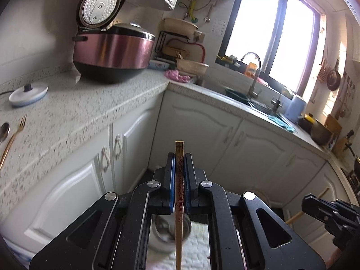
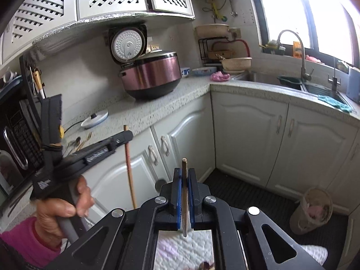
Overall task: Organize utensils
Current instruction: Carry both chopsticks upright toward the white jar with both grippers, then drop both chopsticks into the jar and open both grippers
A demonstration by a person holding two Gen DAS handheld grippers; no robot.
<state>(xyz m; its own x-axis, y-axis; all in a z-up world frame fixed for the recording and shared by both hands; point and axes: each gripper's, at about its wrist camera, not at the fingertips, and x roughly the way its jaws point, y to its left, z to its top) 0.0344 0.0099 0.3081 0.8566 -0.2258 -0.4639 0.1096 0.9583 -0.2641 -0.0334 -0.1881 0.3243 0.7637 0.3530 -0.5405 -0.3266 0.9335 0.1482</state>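
Speckled countertop (image 1: pixel 74 117), pink rice cooker (image 1: pixel 112 51), white cabinets (image 2: pixel 247 132), sink (image 2: pixel 319 90)

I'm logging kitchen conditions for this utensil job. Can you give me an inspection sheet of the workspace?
Surface: speckled countertop, mostly bare.
Job's things: one chopstick in the left claw, another chopstick in the right claw; fork and spoon on the counter.
Clutter: open rice cooker, white lid, pink cloth.
Grippers: both claws shut on chopsticks.
Cables: dark cord by the white lid.
Surroundings: sink, faucet, window, white cabinets.
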